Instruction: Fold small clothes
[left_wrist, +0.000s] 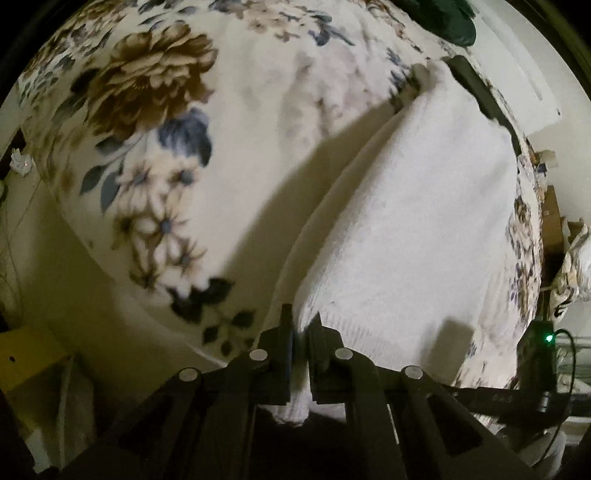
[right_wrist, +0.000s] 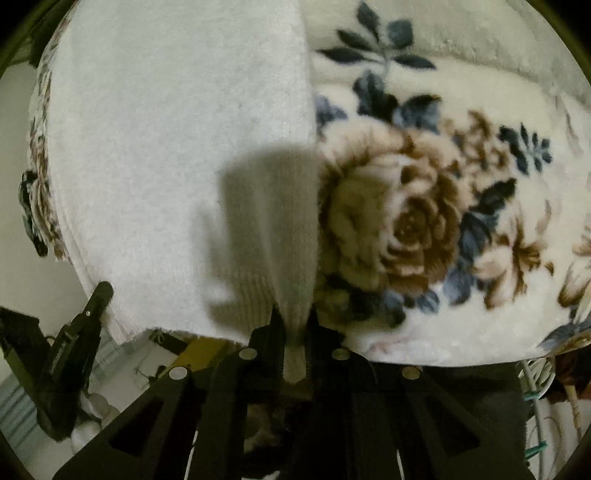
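We are holding a white knit garment (left_wrist: 406, 206) by its ribbed hem over a bed covered with a floral blanket (left_wrist: 155, 122), and we are judging this to be the lift-and-carry stage of a fold, with the near edge raised and the rest of the cloth lying on the blanket. Starting on the left, our left gripper (left_wrist: 301, 332) is pinching the hem's left corner, its jaws nearly closed with a fold of cloth running down between them. Moving right, our right gripper (right_wrist: 295, 325) is clamping the other corner, where a narrow ribbed strip of the garment (right_wrist: 166, 147) is squeezed between its jaws. The left gripper (right_wrist: 77, 332) is also showing at the left edge of the right wrist view, beside the hem. The next move, as we are reading it, calls for carrying both corners forward together, keeping the hem taut and level, and laying it on the far edge. We are not seeing the far end clearly; sleeves and neckline are not discernible, and motion blur is softening the blanket pattern.
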